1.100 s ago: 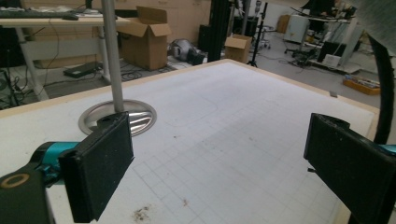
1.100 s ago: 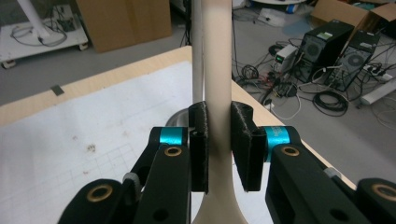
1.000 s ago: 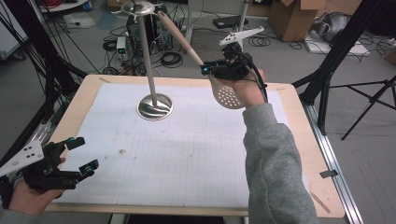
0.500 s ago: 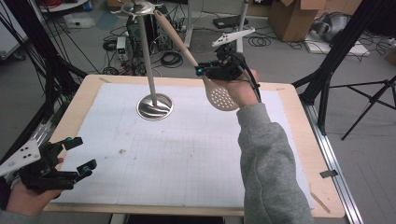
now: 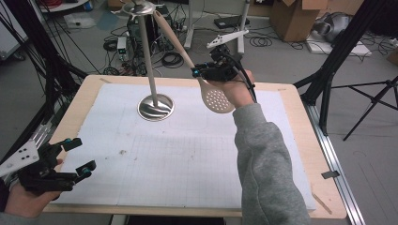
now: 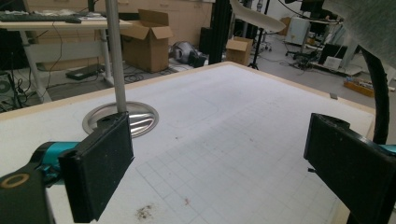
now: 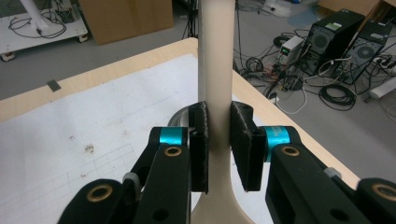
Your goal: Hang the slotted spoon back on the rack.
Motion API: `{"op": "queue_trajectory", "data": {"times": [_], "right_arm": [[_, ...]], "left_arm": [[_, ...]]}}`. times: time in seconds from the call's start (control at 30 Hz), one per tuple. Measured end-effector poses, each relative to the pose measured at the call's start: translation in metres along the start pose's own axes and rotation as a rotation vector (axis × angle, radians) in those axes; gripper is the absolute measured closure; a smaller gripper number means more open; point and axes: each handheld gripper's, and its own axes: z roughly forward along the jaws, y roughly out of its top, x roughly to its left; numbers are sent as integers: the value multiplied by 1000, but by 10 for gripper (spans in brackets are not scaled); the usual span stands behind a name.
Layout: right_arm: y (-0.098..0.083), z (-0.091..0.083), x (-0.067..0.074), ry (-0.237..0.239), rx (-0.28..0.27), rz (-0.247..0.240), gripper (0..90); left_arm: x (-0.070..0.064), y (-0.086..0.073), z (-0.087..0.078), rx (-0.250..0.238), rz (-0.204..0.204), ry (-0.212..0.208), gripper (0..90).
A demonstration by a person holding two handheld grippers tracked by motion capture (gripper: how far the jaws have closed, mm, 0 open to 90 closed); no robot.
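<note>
Cream spoon (image 5: 213, 96) is squeezed in right tongs (image 5: 206, 71), near the stand's (image 5: 149, 61) hook; next, hang it. Left tongs (image 5: 80, 157) rest wide.

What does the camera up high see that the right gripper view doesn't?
The high view alone takes in the spoon's round bowl with its holes, the stand's whole pole up to its top, the grey sleeve and the left tool with open jaws near the table's front corner. The right gripper view alone shows, close up, the right tool with its pads pressing both sides of the spoon handle, plus computer towers on the floor. Both show the spoon held above the white gridded mat on the wooden table.
</note>
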Motion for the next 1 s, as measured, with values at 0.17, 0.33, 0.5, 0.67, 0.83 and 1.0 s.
{"op": "queue_trajectory", "data": {"times": [0.17,0.33,0.5,0.67,0.83,1.0], "right_arm": [[0,6,1,3,6,2,778],[-3,15,1,6,12,11,778],[-4,25,1,3,15,23,778],[-4,35,1,6,11,19,777],[-3,41,2,9,4,20,777],[-5,47,2,15,2,29,777]], "left_arm": [[0,0,0,1,-4,2,85],[0,0,-1,0,0,2,85],[0,0,-2,2,-2,5,85],[0,0,-3,0,0,6,85],[0,-1,-5,0,-2,9,85],[0,-1,-6,2,-3,14,85]]}}
